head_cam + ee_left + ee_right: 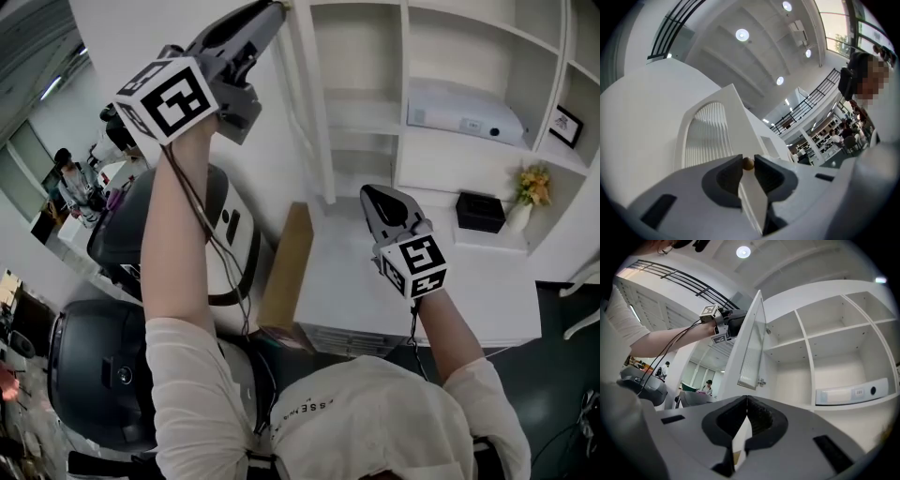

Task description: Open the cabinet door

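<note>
my left fingers [729,176] pinch the small brown knob [748,163] at their very tips, parted only by its width. the cabinet door [751,341] runs upright from that knob, swung well out from the cabinet [809,363]. my right fingers [761,416] are pressed together on nothing, well below the door. the compartments behind the door look bare; a white box [851,392] lies in the next one.
</note>
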### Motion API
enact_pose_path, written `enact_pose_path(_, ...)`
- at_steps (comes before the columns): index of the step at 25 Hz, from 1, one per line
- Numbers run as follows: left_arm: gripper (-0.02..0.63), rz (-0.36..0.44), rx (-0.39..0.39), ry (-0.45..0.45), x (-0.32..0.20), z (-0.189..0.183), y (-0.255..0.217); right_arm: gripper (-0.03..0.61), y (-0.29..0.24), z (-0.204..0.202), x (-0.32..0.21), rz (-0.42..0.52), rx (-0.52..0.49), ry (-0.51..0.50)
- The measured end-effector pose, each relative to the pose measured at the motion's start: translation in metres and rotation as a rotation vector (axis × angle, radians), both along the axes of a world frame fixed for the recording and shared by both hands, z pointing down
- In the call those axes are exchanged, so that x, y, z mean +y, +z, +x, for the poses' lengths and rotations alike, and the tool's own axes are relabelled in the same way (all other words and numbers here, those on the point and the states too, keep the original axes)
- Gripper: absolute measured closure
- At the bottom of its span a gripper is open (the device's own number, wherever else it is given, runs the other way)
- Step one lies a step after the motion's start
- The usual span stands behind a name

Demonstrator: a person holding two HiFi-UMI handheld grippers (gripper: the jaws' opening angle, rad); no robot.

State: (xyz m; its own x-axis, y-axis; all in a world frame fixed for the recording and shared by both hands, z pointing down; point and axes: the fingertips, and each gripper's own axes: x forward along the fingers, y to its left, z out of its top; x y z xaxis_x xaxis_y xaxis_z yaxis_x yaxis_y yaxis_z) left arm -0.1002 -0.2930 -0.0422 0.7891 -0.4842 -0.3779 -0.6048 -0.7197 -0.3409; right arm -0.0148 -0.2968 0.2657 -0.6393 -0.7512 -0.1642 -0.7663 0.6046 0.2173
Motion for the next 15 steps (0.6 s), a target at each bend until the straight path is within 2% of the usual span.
enact_pose_path(9, 0.531, -0.02, 0.076, 0.022, 0.021, -0.09, 0.002, 0.563, 0.014, -0.071, 0.026, -0.011, 0.026, -0.064)
enact_pose_path(15, 0.536, -0.042, 0.136, -0.004, 0.011, -0.137, 0.003, 0.563, 0.01, -0.082, 0.014, -0.031, -0.009, -0.077)
